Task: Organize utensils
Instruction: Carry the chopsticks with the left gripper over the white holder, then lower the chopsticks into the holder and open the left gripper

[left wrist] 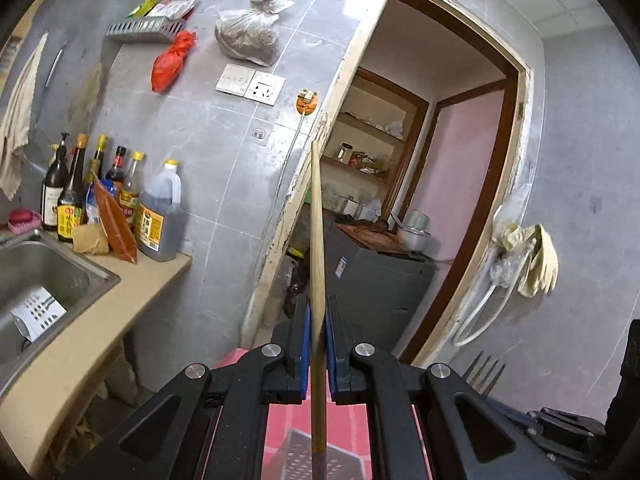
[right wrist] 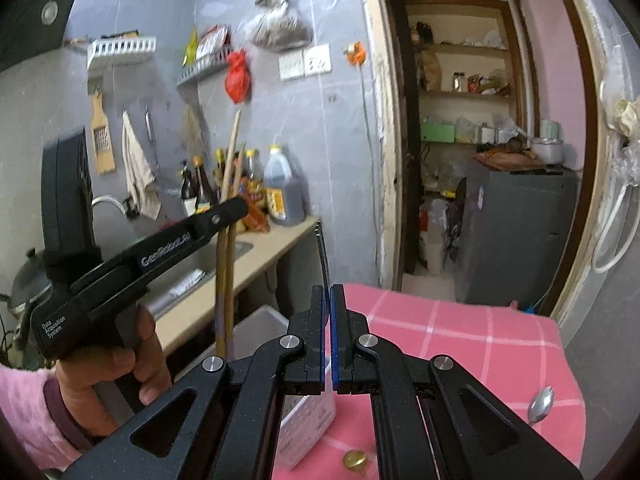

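Pinching a pair of wooden chopsticks [left wrist: 318, 248] between its blue-padded fingers [left wrist: 305, 336], the left gripper [left wrist: 317, 332] holds them upright above the pink checked desk [right wrist: 460, 332]; in its own view only one stick shows. From the right wrist, a hand [right wrist: 116, 364] in a pink sleeve grips that tool. The right gripper [right wrist: 327, 320] has its fingers pressed together on a fork [right wrist: 322, 248], whose tines point up. Below sit a white perforated holder [right wrist: 308, 420] and a spoon [right wrist: 541, 400] on the desk.
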